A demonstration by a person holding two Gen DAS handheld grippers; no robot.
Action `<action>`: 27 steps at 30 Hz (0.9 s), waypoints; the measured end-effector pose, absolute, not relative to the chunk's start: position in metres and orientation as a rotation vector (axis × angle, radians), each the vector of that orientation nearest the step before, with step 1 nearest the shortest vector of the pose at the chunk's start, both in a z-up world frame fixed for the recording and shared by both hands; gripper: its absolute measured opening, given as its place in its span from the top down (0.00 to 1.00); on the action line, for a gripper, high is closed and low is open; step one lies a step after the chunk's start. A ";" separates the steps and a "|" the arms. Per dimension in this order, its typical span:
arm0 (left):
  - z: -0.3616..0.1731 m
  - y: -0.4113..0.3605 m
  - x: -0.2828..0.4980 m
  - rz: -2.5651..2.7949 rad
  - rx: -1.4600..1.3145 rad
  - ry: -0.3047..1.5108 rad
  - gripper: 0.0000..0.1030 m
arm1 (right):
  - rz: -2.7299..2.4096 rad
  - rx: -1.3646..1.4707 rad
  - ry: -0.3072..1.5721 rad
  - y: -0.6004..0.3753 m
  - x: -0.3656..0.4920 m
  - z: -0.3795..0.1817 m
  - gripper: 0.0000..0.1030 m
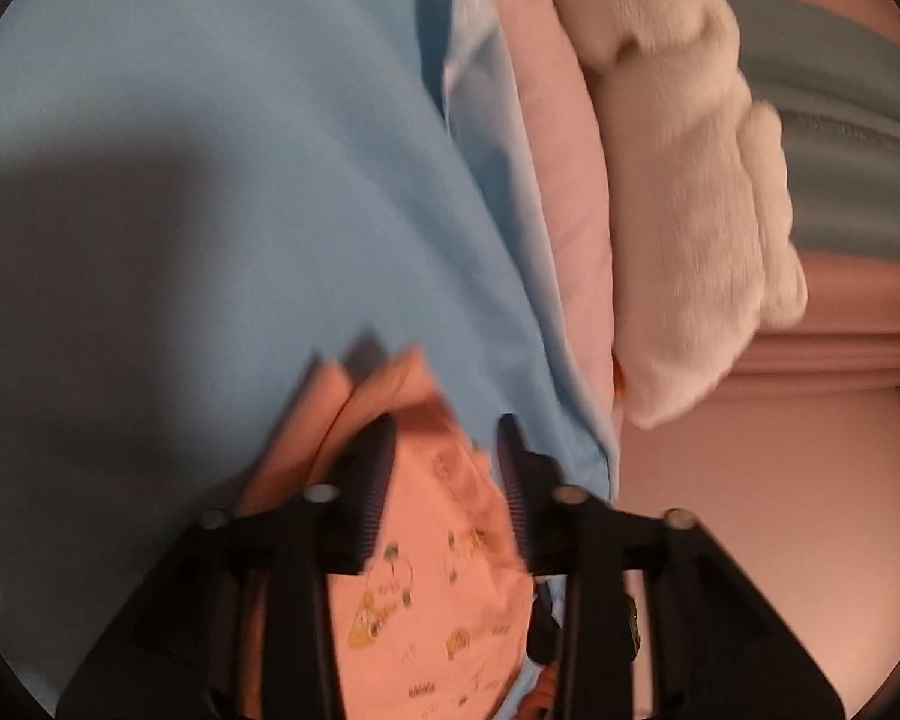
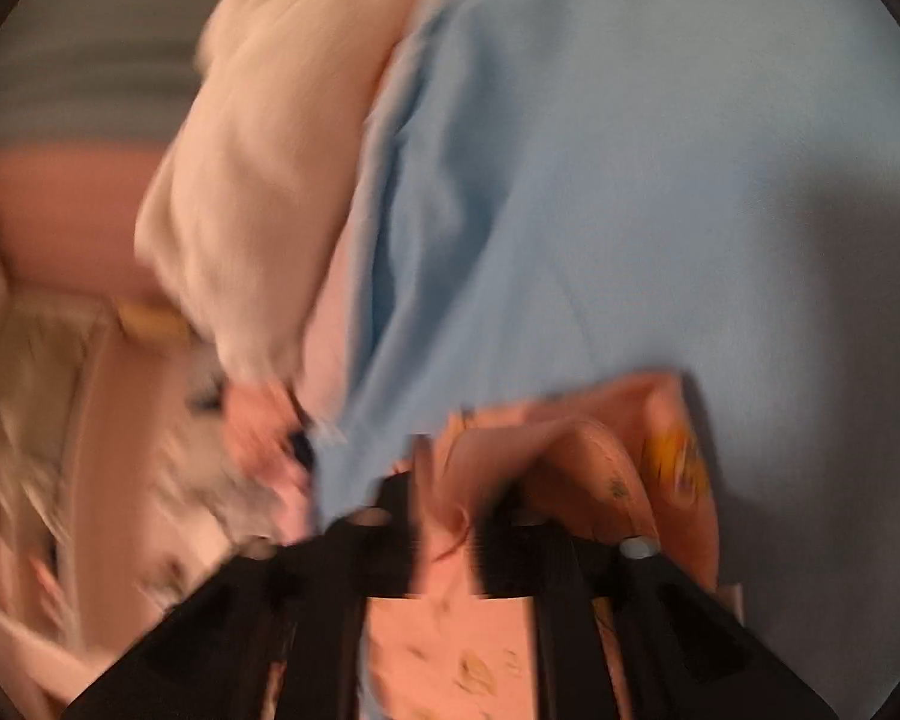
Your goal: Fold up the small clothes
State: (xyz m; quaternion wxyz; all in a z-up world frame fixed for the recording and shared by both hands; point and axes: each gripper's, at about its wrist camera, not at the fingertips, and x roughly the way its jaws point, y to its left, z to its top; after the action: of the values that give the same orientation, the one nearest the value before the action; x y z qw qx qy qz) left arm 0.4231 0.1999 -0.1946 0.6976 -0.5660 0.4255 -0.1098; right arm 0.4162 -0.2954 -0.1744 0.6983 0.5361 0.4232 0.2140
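Observation:
A small orange garment (image 1: 444, 570) with little cartoon prints lies on a light blue sheet (image 1: 210, 150). In the left wrist view my left gripper (image 1: 444, 429) stands open, its two black fingers on either side of the garment's folded end and clear of it. The right wrist view is blurred. There my right gripper (image 2: 462, 471) is open too, and the same orange garment (image 2: 606, 456) lies bunched between and beyond its fingers on the blue sheet (image 2: 630, 150). The garment's near part is hidden under both grippers.
A white fleecy sleeve (image 2: 258, 180) ends in a person's hand (image 2: 258, 426) at the sheet's left edge. The same fleece (image 1: 678, 180) shows beside a pale pink fabric (image 1: 558, 180) along the sheet's right edge. Past the sheet's edge are pinkish surfaces (image 1: 750, 510).

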 end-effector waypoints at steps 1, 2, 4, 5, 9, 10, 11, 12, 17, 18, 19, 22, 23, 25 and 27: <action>-0.191 0.206 0.422 -0.232 -1.250 0.930 0.62 | 0.446 1.221 0.928 -0.300 0.418 -0.177 0.44; -0.189 0.209 0.420 -0.232 -1.245 0.922 0.59 | 0.411 1.235 0.903 -0.307 0.417 -0.177 0.44; -0.181 0.216 0.411 -0.230 -1.191 0.913 0.58 | 0.409 1.276 0.844 -0.318 0.411 -0.176 0.44; -0.178 0.216 0.407 -0.237 -1.154 0.916 0.58 | 0.410 1.277 0.835 -0.322 0.408 -0.175 0.44; -0.158 0.205 0.381 -0.286 -0.909 0.925 0.59 | 0.418 1.008 0.867 -0.318 0.383 -0.152 0.44; -0.154 0.201 0.375 -0.297 -0.854 0.922 0.59 | 0.429 0.932 0.872 -0.312 0.378 -0.147 0.44; -0.150 0.196 0.365 -0.323 -0.786 0.922 0.59 | 0.437 0.805 0.866 -0.305 0.367 -0.136 0.44; -0.147 0.186 0.356 -0.354 -0.722 0.925 0.59 | 0.442 0.693 0.853 -0.298 0.356 -0.127 0.44; -0.157 0.140 0.330 -0.424 -0.502 0.970 0.69 | 0.477 0.366 0.890 -0.259 0.327 -0.122 0.76; -0.163 0.137 0.326 -0.407 -0.476 0.983 0.70 | 0.475 0.324 0.907 -0.252 0.325 -0.126 0.76; -0.168 0.135 0.323 -0.388 -0.449 0.988 0.75 | 0.442 0.252 0.925 -0.246 0.323 -0.131 0.79; -0.179 0.148 0.311 -0.360 -0.457 0.978 0.96 | 0.324 0.142 0.953 -0.240 0.333 -0.142 1.00; -0.180 0.158 0.307 -0.367 -0.505 0.980 0.97 | 0.307 0.165 0.950 -0.248 0.334 -0.142 1.00; -0.179 0.174 0.297 -0.375 -0.559 0.973 0.96 | 0.301 0.220 0.966 -0.262 0.334 -0.143 1.00; -0.171 0.184 0.285 -0.361 -0.560 0.958 0.89 | 0.294 0.242 0.971 -0.271 0.332 -0.141 1.00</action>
State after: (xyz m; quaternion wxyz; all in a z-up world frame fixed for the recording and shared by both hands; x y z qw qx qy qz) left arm 0.2853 0.1840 -0.1711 0.8345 -0.2644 0.4524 -0.1705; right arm 0.3324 -0.2711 -0.1405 0.8672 0.1154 0.4636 0.1403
